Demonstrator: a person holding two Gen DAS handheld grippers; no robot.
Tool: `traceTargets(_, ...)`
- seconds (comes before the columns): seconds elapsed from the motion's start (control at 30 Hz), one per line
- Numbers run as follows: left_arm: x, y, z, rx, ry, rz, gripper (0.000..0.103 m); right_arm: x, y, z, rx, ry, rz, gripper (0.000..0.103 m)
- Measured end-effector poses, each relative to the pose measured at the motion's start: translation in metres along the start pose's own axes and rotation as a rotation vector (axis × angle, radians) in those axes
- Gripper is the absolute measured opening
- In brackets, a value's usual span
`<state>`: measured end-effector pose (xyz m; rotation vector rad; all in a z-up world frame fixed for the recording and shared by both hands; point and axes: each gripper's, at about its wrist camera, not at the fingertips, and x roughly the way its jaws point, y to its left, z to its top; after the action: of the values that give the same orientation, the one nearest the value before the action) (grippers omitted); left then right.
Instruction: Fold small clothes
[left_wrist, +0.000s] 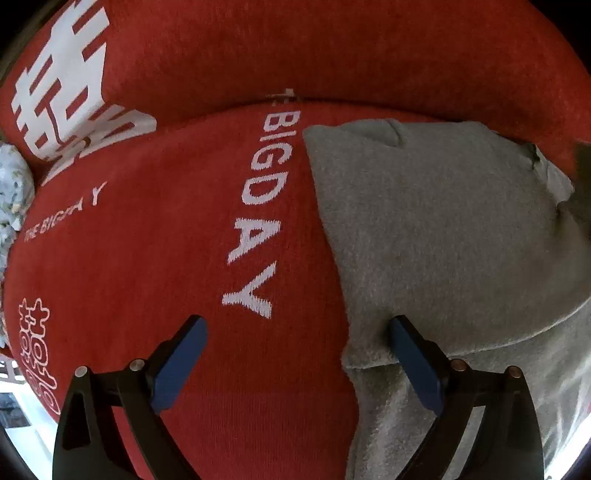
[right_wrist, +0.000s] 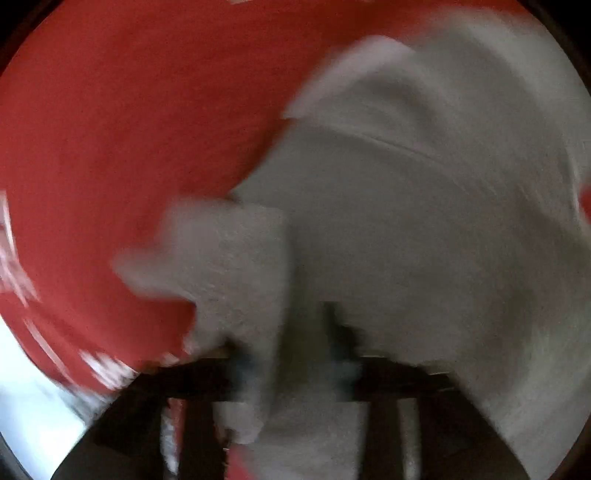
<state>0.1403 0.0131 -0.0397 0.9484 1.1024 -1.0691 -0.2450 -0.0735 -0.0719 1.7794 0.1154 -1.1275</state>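
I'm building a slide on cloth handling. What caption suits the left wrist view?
Open left gripper hovers over a grey garment's edge on a red "BIG DAY" cloth.

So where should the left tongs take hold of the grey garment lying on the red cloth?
Probably at the folded corner of the grey garment, coming straight down over its left edge. There the layers end in a raised lip on the red cloth, and the open left tongs already straddle that edge, with one finger over each fabric.
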Motion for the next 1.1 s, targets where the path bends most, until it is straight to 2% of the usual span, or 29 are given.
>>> traceTargets(0.07, -0.001, 0.004, 0.007, -0.008, 0.011, -0.011, 0.099, -0.008, -0.016, -0.001, 0.087, 0.002, 0.084, 0.076)
traceTargets(0.13, -0.004, 0.014, 0.025, -0.025, -0.012, -0.025, 0.099, -0.009, -0.009, -0.008, 0.047, 0.047, 0.083, 0.078)
traceTargets(0.2, -0.006, 0.023, 0.047, -0.044, -0.026, -0.056, 0.099, -0.001, 0.007, -0.027, -0.028, 0.136, 0.097, 0.080)
traceTargets(0.3, 0.011, 0.032, 0.085, -0.078, 0.031, -0.121, 0.099, 0.033, 0.035, -0.075, -0.092, 0.316, 0.139, 0.080)
traceTargets(0.37, 0.025, 0.034, 0.105, -0.091, 0.055, -0.108, 0.099, 0.061, 0.049, -0.109, -0.113, 0.410, 0.147, 0.080)
traceTargets(0.43, 0.038, 0.032, 0.119, -0.075, 0.078, -0.050, 0.099, 0.092, 0.059, -0.132, -0.111, 0.460, 0.134, 0.080)
traceTargets(0.53, 0.049, 0.032, 0.126, -0.082, 0.131, -0.085, 0.098, 0.125, 0.063, -0.151, -0.040, 0.470, 0.149, 0.080)
traceTargets(0.57, 0.050, 0.033, 0.126, -0.086, 0.134, -0.098, 0.093, 0.131, 0.063, -0.156, -0.023, 0.458, 0.148, 0.080)
traceTargets(0.63, 0.055, 0.036, 0.128, -0.091, 0.145, -0.142, 0.052, 0.136, 0.067, -0.154, -0.006, 0.435, 0.145, 0.080)
traceTargets(0.67, 0.057, 0.036, 0.128, -0.099, 0.151, -0.189, 0.042, 0.141, 0.068, -0.157, -0.002, 0.423, 0.144, 0.078)
traceTargets(0.7, 0.055, 0.036, 0.129, -0.106, 0.135, -0.235, 0.009, 0.145, 0.073, -0.159, -0.005, 0.416, 0.146, 0.063)
traceTargets(0.73, 0.052, 0.035, 0.131, -0.104, 0.129, -0.261, 0.006, 0.142, 0.076, -0.159, -0.014, 0.417, 0.153, 0.031)
traceTargets(0.77, 0.048, 0.037, 0.133, -0.108, 0.113, -0.259, 0.006, 0.148, 0.080, -0.160, -0.025, 0.432, 0.154, 0.021)
traceTargets(0.87, 0.042, 0.051, 0.132, -0.134, 0.083, -0.311, 0.006, 0.153, 0.097, -0.159, -0.061, 0.466, 0.197, 0.019)
traceTargets(0.9, 0.043, 0.055, 0.131, -0.133, 0.080, -0.303, 0.004, 0.154, 0.099, -0.162, -0.077, 0.474, 0.204, 0.019)
traceTargets(0.93, 0.046, 0.059, 0.130, -0.126, 0.078, -0.258, 0.001, 0.159, 0.104, -0.168, -0.095, 0.488, 0.202, 0.019)
traceTargets(1.0, 0.054, 0.068, 0.125, -0.148, 0.100, -0.213, 0.001, 0.177, 0.108, -0.178, -0.108, 0.517, 0.186, 0.019)
traceTargets(1.1, 0.058, 0.085, 0.121, -0.211, 0.114, -0.220, 0.001, 0.190, 0.098, -0.189, -0.123, 0.559, 0.101, 0.020)
